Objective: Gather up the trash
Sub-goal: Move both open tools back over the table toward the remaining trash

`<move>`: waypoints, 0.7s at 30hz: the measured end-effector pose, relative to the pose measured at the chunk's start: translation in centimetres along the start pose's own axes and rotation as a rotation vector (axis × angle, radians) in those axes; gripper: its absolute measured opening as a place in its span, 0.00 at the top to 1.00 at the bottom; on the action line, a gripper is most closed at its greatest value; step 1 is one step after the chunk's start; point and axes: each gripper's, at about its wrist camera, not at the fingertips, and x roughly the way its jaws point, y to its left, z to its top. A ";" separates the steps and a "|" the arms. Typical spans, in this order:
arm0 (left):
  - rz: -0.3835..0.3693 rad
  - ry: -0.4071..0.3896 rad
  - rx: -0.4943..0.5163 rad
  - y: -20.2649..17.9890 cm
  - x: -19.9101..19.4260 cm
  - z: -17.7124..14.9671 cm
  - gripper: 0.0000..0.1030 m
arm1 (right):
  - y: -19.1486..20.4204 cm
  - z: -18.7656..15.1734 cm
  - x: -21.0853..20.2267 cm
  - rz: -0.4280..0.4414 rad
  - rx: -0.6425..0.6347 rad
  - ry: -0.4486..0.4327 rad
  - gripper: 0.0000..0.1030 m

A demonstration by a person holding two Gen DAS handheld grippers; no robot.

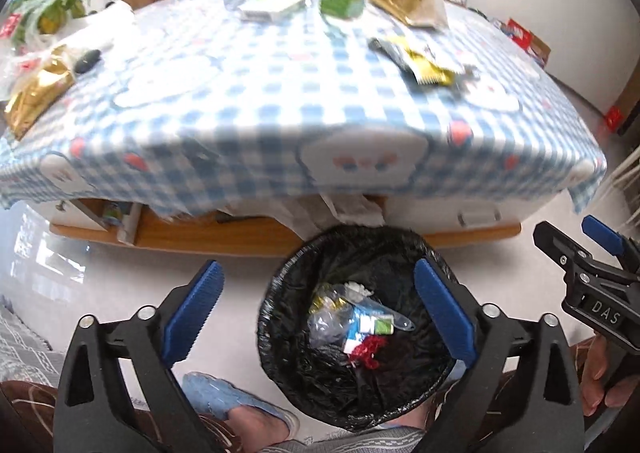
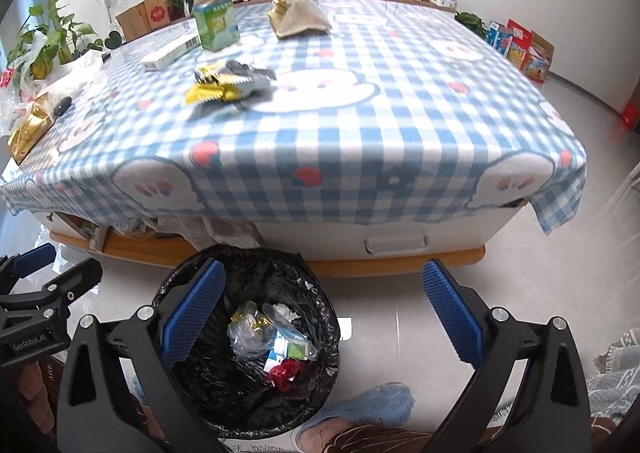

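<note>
Checked table (image 2: pixel 360 125) stands behind the bin (image 1: pixel 280 365). Both grippers, left (image 1: pixel 316 317) and right (image 2: pixel 332 317), hang wide and empty over the bin. Wrappers (image 2: pixel 228 87) behind it could slip from a loose pinch.

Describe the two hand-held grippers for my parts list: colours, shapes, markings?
Both match: the left hand-held gripper and the right hand-held gripper have black angular frames with triangular cutouts, silver bolts, and blue ribbed finger pads. Seen side-on, the right one reads "DAS", the left one "GenRobot.AI".

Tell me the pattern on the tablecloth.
Blue-and-white check tablecloth with white cartoon figures, clearest in the right wrist view.
</note>
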 end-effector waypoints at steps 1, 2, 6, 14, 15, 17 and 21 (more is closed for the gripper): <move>-0.002 -0.009 -0.003 0.3 -0.4 0.3 0.06 | 0.1 0.3 -0.3 0.000 -0.005 -0.005 0.08; -0.001 -0.015 -0.007 0.6 -0.7 0.7 0.06 | 0.4 0.8 -0.6 0.002 -0.011 -0.013 0.08; 0.009 -0.034 0.003 1.6 -1.3 2.8 0.06 | 1.4 2.6 -1.8 0.008 -0.020 -0.045 0.08; 0.024 -0.040 -0.012 3.7 -0.1 8.3 0.06 | 4.0 6.8 -1.8 0.042 -0.055 -0.066 0.08; 0.033 -0.048 -0.005 3.9 0.0 9.3 0.06 | 4.3 7.4 -1.5 0.044 -0.064 -0.067 0.08; 0.040 -0.061 -0.003 4.4 0.5 11.1 0.06 | 4.8 8.6 -0.5 0.036 -0.076 -0.065 0.08; 0.034 -0.063 -0.015 5.6 2.8 14.9 0.06 | 5.4 11.0 2.1 0.038 -0.076 -0.043 0.08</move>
